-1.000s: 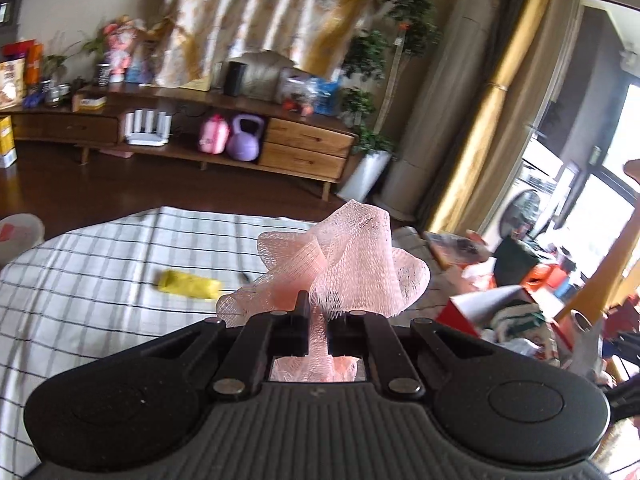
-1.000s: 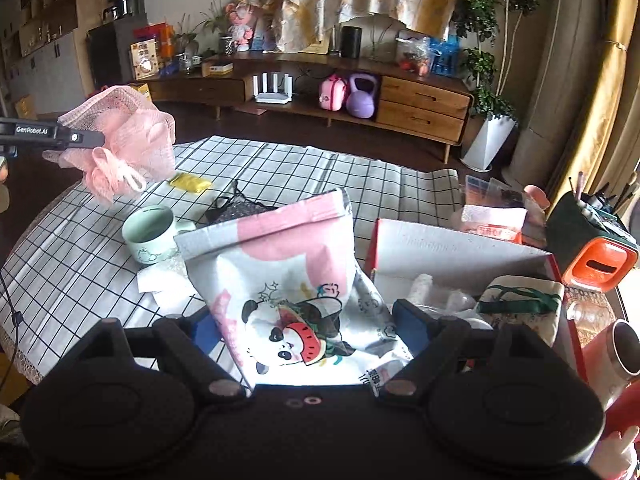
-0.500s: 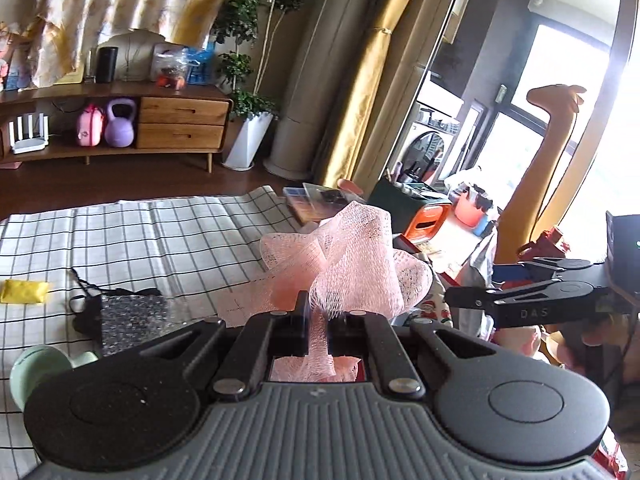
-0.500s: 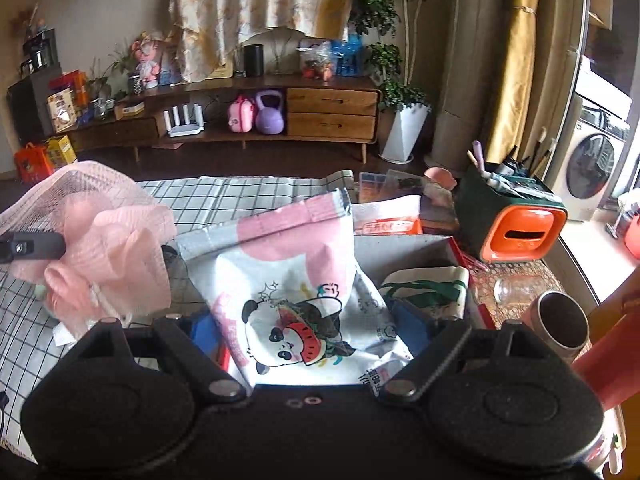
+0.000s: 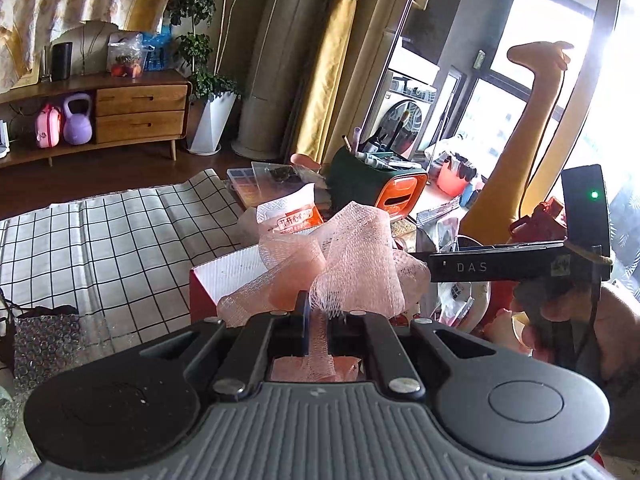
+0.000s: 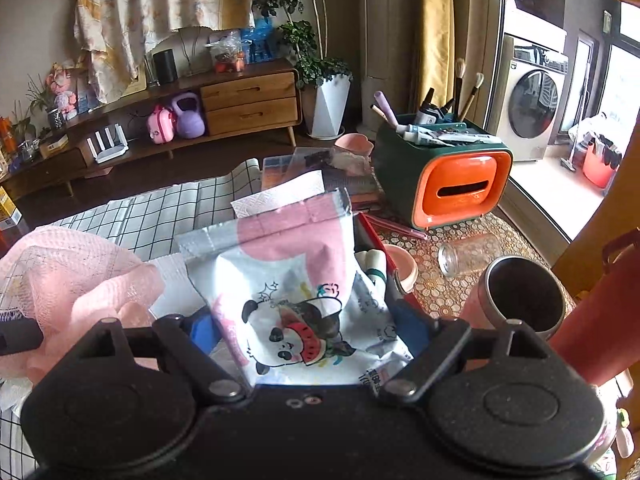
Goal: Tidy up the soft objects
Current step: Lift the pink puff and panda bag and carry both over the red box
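Note:
My left gripper (image 5: 318, 312) is shut on a pink mesh bath pouf (image 5: 340, 264) and holds it in the air above a red box (image 5: 224, 276) with a white inside. The pouf also shows at the left of the right wrist view (image 6: 68, 276). My right gripper (image 6: 304, 320) is shut on a soft panda-print pouch (image 6: 296, 280), pink and pale grey, held upright over the same red box (image 6: 368, 232). The right gripper's side bar (image 5: 500, 266) reaches in from the right, close beside the pouf.
A checked tablecloth (image 5: 112, 240) covers the table to the left, with a bubble-wrap bag (image 5: 52, 340) on it. A green and orange organiser (image 6: 444, 172) with brushes, a glass jar (image 6: 472, 252), a steel cup (image 6: 520, 300) and a tissue pack (image 5: 288, 216) crowd the right side.
Both grippers have swung to the right with their loads. The pouf has moved from above the tablecloth to above the red box, next to the panda pouch.

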{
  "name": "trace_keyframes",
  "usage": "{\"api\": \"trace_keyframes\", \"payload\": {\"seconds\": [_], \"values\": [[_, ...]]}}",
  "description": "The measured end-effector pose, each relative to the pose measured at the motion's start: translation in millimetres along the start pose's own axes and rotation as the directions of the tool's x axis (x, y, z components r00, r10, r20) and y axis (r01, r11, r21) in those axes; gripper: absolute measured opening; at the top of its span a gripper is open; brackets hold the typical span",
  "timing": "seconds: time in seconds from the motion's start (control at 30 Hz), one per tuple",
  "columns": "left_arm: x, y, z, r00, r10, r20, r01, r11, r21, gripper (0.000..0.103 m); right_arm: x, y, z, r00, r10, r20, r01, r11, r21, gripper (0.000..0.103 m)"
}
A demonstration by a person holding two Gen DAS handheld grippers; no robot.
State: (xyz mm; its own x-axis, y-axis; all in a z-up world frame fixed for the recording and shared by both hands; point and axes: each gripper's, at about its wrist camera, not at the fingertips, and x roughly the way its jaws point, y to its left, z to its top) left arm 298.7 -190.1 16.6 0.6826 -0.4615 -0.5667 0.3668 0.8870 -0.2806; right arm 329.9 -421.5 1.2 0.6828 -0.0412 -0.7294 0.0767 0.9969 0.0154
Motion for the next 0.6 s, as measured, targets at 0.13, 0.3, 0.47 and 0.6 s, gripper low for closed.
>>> {"api": "trace_keyframes", "payload": {"seconds": [0.13,0.3,0.47,0.6], "values": [[30.6,-7.7,3.2,0.999,0.006,-0.034,-0.005,1.000,0.005,0.007,18.7,-8.4,2.7,1.000,-0.012,-0.024,0.012,0.999,0.035,0.087],[63.2,-12.5,0.8,0.997,0.023,-0.073,-0.022,1.000,0.021,0.007,42.5,-13.9,2.0,0.998,-0.014,-0.058,0.018,0.998,0.057,0.087],[90.4,-9.9,-5.6,0.993,0.039,-0.115,-0.036,0.999,0.026,0.007,57.9,-14.6,-1.5,0.997,-0.021,-0.075,0.027,0.997,0.072,0.086],[108.4,-8.0,-9.6,0.989,0.055,-0.138,-0.051,0.998,0.030,0.007,70.5,-13.2,-2.8,0.995,-0.041,-0.090,0.047,0.997,0.067,0.086]]}}
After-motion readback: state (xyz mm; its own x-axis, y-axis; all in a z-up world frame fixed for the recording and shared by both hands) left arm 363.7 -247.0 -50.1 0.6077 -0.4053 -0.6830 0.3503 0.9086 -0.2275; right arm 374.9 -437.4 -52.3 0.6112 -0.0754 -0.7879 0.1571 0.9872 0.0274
